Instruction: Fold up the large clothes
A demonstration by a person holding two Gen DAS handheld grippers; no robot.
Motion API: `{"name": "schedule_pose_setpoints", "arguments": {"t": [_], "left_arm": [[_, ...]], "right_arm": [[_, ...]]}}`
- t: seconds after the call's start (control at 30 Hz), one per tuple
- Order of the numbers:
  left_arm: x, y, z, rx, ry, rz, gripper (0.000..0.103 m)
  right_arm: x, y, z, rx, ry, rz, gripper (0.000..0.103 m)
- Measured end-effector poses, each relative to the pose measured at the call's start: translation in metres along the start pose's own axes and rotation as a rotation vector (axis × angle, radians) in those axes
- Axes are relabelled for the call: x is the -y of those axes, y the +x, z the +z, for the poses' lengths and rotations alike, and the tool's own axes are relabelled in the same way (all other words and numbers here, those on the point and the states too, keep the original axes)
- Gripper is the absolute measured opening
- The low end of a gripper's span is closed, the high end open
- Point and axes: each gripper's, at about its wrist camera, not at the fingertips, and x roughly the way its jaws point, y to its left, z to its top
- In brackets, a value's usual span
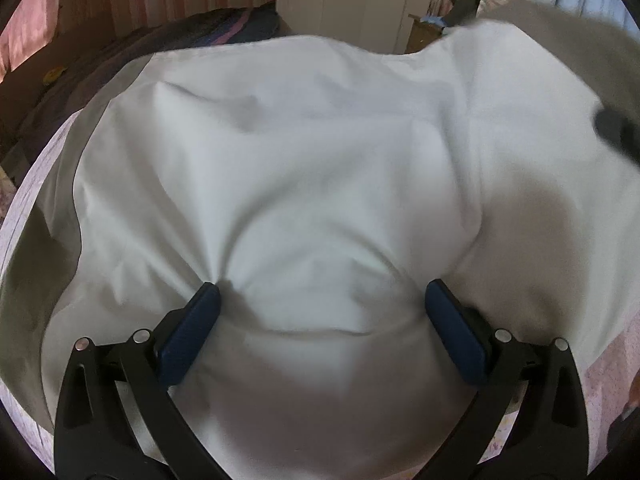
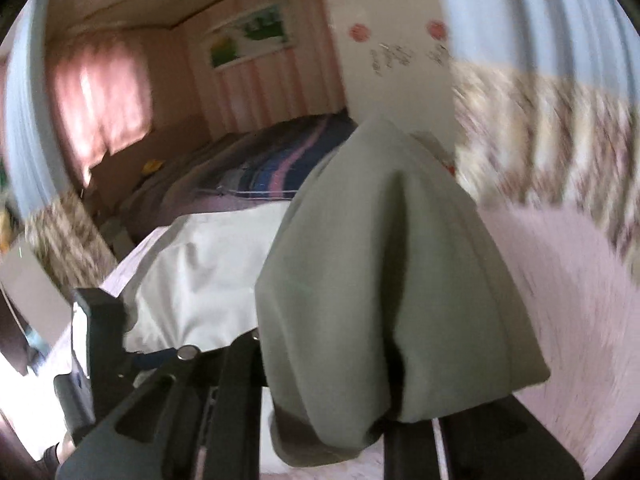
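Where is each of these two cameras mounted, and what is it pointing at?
Left wrist: sits on the left gripper, looking down its open blue-padded fingers at the white garment on the bed.
Right wrist: sits on the right gripper, fingertips hidden under a grey-green fold draped over them; beyond lies the bedroom.
Shared: the white garment, striped blanket and white wardrobe.
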Motion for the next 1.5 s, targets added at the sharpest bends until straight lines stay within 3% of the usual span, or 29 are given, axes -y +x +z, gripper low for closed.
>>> {"name": "schedule_pose_setpoints", "arguments": {"t": [0.07,0.17,0.33,0.47,0.5,0.6,0.7,0.77,0.83,0.9,1.07,1.13,1.23,1.33,1.43,1.5], "left_arm": [[-0.010,-0.017,-0.002,0.012,0.005,-0.016,0.098],[-0.044,-0.072,-0.012,0.076,0.007,-0.038,0.097],[-0.134,-0.130,-0.034,0.119,-0.028,0.081,0.100],[-0.216,-0.131,-0.054,0.106,-0.131,0.166,0.100],[-0.231,-0.126,-0.057,0.095,-0.150,0.178,0.100],[-0.257,-0.113,-0.066,0.063,-0.193,0.170,0.099],[-0.263,-0.106,-0.064,0.053,-0.211,0.129,0.099],[-0.262,-0.106,-0.061,0.058,-0.193,0.126,0.099],[-0.256,-0.108,-0.057,0.068,-0.177,0.131,0.100],[-0.248,-0.111,-0.055,0.073,-0.164,0.124,0.100],[-0.224,-0.126,-0.037,0.111,-0.125,0.092,0.100],[-0.214,-0.133,-0.028,0.128,-0.118,0.062,0.100],[-0.199,-0.141,-0.011,0.141,-0.117,0.006,0.100],[-0.186,-0.145,0.003,0.144,-0.127,-0.044,0.100],[-0.168,-0.149,0.014,0.158,-0.119,-0.091,0.100],[-0.152,-0.149,0.018,0.156,-0.091,-0.107,0.100]], "right_arm": [[-0.028,0.000,0.010,0.001,-0.082,0.002,0.016],[-0.085,0.001,0.021,0.008,-0.245,0.006,0.016],[-0.190,0.021,0.015,-0.024,-0.494,0.055,0.014],[-0.264,0.055,-0.037,-0.127,-0.757,0.061,0.014],[-0.278,0.069,-0.065,-0.178,-0.852,0.034,0.014],[-0.283,0.090,-0.123,-0.204,-1.003,-0.039,0.015],[-0.276,0.082,-0.118,-0.205,-0.946,-0.018,0.021],[-0.275,0.069,-0.115,-0.206,-0.971,-0.021,0.034],[-0.273,0.048,-0.106,-0.235,-0.943,0.020,0.064],[-0.266,0.020,-0.091,-0.244,-0.887,0.090,0.080],[-0.224,-0.050,-0.057,-0.175,-0.747,0.173,0.087],[-0.193,-0.070,-0.038,-0.146,-0.633,0.200,0.090],[-0.139,-0.064,-0.015,-0.117,-0.438,0.177,0.091],[-0.074,-0.046,-0.011,-0.132,-0.157,0.136,0.091],[-0.041,-0.012,-0.008,-0.168,0.037,0.124,0.090],[-0.024,0.004,-0.013,-0.189,0.140,0.162,0.090]]}}
